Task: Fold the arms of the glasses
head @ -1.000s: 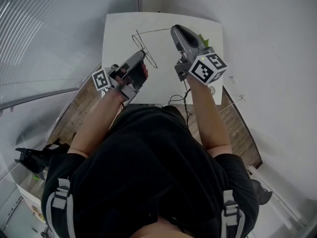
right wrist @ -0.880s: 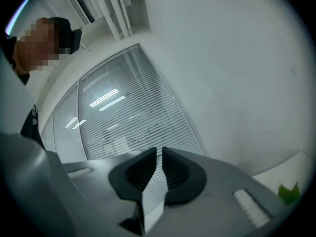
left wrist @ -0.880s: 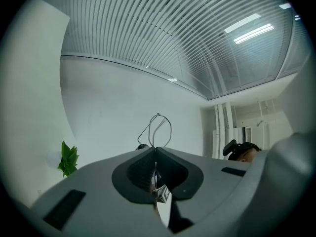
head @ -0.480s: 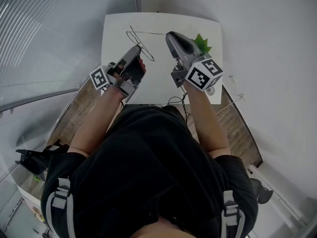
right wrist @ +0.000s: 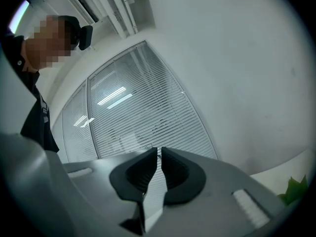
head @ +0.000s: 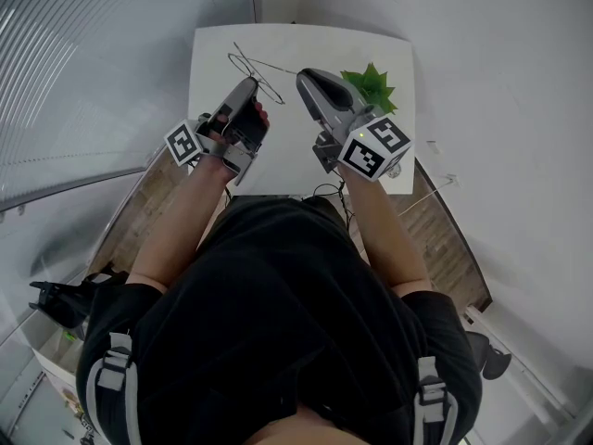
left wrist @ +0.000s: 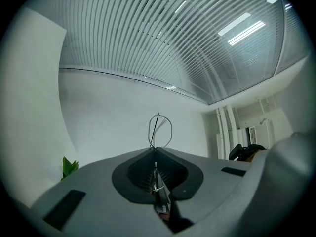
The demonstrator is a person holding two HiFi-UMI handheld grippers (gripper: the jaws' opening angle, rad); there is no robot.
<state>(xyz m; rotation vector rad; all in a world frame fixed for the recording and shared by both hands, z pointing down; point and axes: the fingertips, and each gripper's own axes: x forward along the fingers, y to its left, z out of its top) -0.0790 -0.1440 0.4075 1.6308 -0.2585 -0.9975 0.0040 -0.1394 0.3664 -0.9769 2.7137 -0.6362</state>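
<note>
Your white surface (head: 306, 44) lies below both hands. Your right tool (head: 301, 77) hangs over it, its jaws closing with nothing between them. Your left tool (left wrist: 155, 154) is clamped on the thin wire glasses (left wrist: 156, 131), raised over the surface's far-left part.

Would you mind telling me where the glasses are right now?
In the head view the wire-framed glasses are over the far left of the white table, clamped in the left claw, left of the green plant.

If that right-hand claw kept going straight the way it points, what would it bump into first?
Probably nothing close: the right gripper, jaws closing on nothing, faces only the window blinds far off.
</note>
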